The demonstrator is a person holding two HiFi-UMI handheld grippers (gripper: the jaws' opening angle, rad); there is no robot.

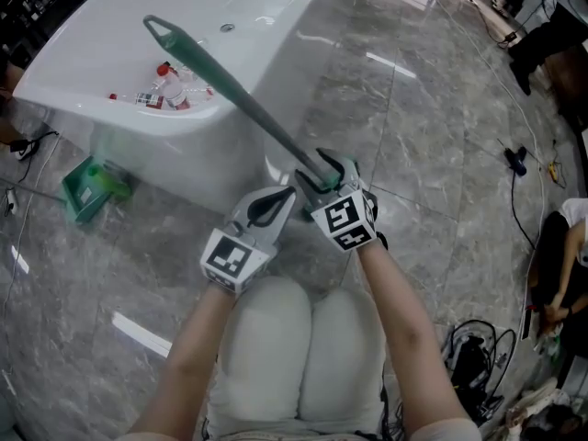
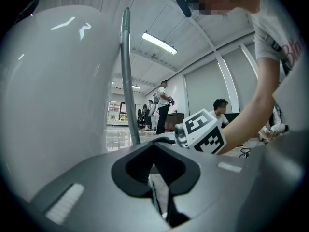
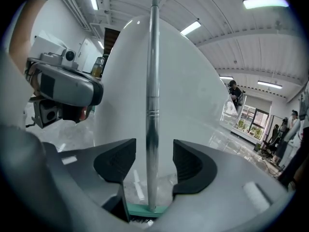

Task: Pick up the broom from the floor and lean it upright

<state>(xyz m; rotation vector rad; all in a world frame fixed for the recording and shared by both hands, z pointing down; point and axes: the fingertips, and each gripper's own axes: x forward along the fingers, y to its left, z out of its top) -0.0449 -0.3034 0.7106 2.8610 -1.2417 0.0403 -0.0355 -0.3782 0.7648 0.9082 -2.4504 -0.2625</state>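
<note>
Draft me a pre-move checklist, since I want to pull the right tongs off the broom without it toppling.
1. Grip released: ok, the right tongs stand apart, with a gap either side of the broom handle.
2. Support: ok, in the head view the handle lies against the rim of the bathtub.
3. Footing: cannot tell, only a green edge of the broom head shows; its contact with the floor is hidden.
4. Spare hand: ok, the left tongs are shut with nothing between them.
</note>
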